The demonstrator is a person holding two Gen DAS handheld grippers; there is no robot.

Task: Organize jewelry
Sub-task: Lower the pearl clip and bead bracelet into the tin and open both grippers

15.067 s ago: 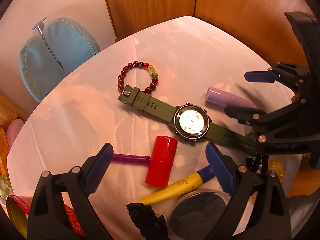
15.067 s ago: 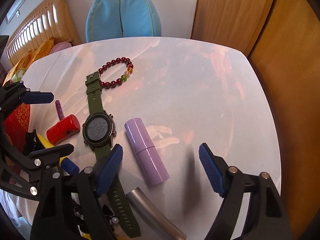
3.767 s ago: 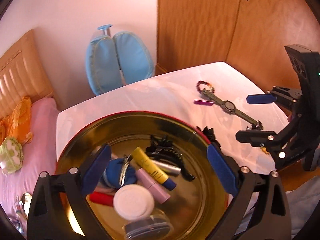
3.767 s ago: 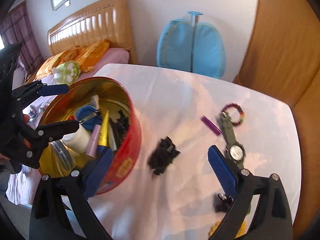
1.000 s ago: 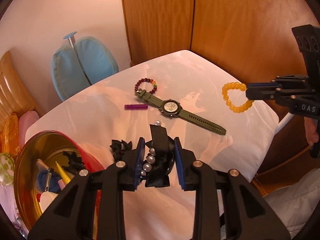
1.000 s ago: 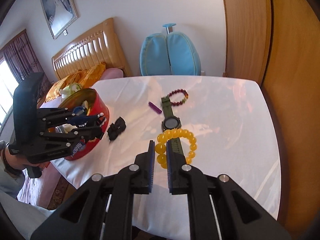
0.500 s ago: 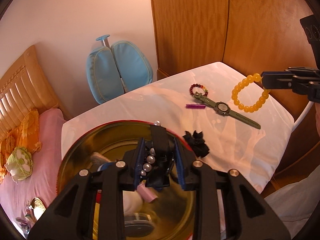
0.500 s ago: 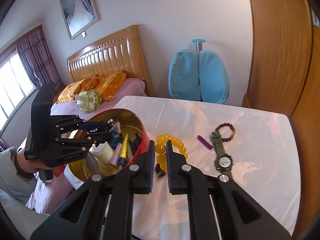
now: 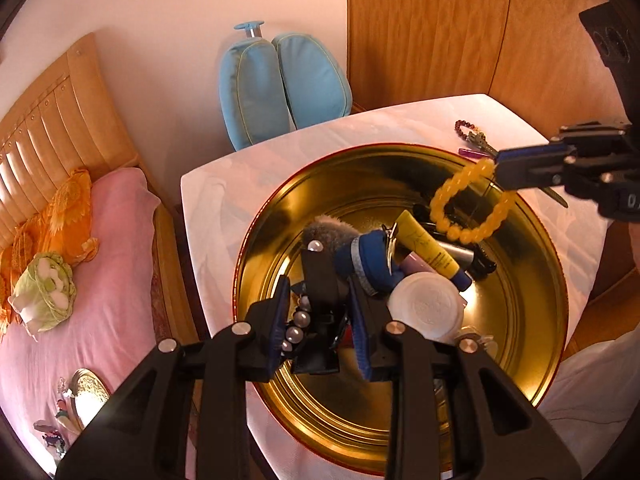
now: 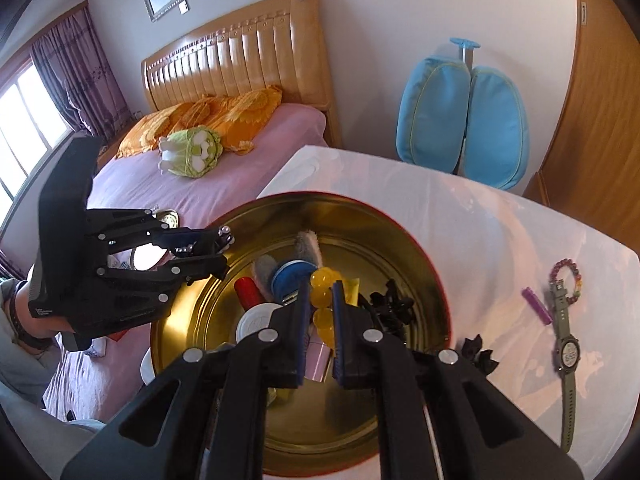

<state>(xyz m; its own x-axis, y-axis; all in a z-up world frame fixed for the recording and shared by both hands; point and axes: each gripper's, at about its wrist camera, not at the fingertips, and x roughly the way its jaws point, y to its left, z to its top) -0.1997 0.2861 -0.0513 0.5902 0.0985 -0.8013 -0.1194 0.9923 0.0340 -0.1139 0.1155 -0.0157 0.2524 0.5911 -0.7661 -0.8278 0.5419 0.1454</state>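
Observation:
My left gripper (image 9: pixel 320 320) is shut on a black hair clip with pearls (image 9: pixel 316 292) and holds it over the round gold tin (image 9: pixel 532 340), near its left side. My right gripper (image 10: pixel 321 320) is shut on a yellow bead bracelet (image 10: pixel 323 280), which hangs above the tin's far right part in the left wrist view (image 9: pixel 468 208). The tin (image 10: pixel 208 320) holds several items: a yellow tube (image 9: pixel 428 246), a blue pouch (image 9: pixel 372 260), a white round lid (image 9: pixel 424 304). The left gripper also shows in the right wrist view (image 10: pixel 218 250).
On the white table (image 10: pixel 480 232) right of the tin lie a green watch (image 10: pixel 566 356), a dark red bead bracelet (image 10: pixel 568 276), a purple stick (image 10: pixel 538 306) and a black hair bow (image 10: pixel 480 354). A bed (image 10: pixel 180 184) stands left; wooden doors (image 9: pixel 440 32) stand behind.
Both grippers have moved in over the tin. The yellow bracelet came from above the table to above the tin's right part. The pearl clip hangs lower over the tin.

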